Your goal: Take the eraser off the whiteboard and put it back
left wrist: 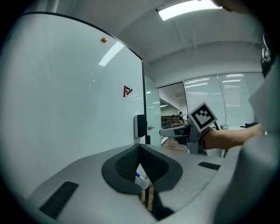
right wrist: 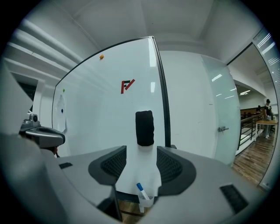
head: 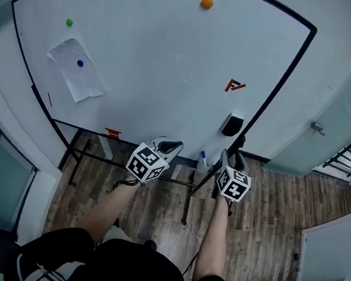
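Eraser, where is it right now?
In the head view the eraser sticks to the whiteboard near its lower right corner, below the red logo and just ahead of the right gripper.

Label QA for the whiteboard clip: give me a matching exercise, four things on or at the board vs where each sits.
Things:
1. eraser
2. orange magnet
3. sheet of paper
4. marker

Places:
a. standing in a small cup at the bottom edge of the whiteboard
b. near the board's top edge
c. left part of the board in the head view, pinned by a blue magnet
d. low on the board, close to its right frame

Pairs: 1-d, 2-b, 3-c, 4-a
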Demonstrator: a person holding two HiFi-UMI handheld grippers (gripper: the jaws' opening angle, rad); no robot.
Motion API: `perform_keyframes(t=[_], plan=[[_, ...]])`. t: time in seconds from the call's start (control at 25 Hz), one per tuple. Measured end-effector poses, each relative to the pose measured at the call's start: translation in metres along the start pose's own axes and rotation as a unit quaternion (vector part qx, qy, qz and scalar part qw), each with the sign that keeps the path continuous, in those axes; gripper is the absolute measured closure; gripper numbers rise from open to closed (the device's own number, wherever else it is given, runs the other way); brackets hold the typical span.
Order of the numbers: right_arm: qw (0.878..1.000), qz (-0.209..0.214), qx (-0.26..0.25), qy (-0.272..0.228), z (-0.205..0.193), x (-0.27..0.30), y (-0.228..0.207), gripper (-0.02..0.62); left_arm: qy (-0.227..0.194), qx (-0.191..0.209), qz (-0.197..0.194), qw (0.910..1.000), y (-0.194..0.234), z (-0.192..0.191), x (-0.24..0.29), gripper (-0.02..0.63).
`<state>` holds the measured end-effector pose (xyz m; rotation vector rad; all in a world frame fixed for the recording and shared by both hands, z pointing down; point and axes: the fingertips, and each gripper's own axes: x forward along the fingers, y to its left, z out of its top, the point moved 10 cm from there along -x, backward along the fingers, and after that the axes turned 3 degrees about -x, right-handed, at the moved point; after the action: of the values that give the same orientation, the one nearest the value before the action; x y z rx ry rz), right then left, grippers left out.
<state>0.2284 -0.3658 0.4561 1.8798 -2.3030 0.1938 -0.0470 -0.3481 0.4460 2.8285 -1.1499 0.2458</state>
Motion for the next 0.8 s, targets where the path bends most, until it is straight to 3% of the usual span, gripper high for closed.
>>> perform_keyframes(t=[0.4, 0.8], plan=[[1.000, -0.016, -0.022, -0.015, -0.008, -0.032, 0.017, 0.525, -0.006, -0.006, 0.029, 0.9996, -0.011, -0.009, -0.042, 0.588], [0.999, 0.022, -0.022, -0.018, -0.014, -0.042, 0.039, 0.571, -0.012, -0.010, 0.053, 0.9985, -0.014, -0.013, -0.071, 0.588]])
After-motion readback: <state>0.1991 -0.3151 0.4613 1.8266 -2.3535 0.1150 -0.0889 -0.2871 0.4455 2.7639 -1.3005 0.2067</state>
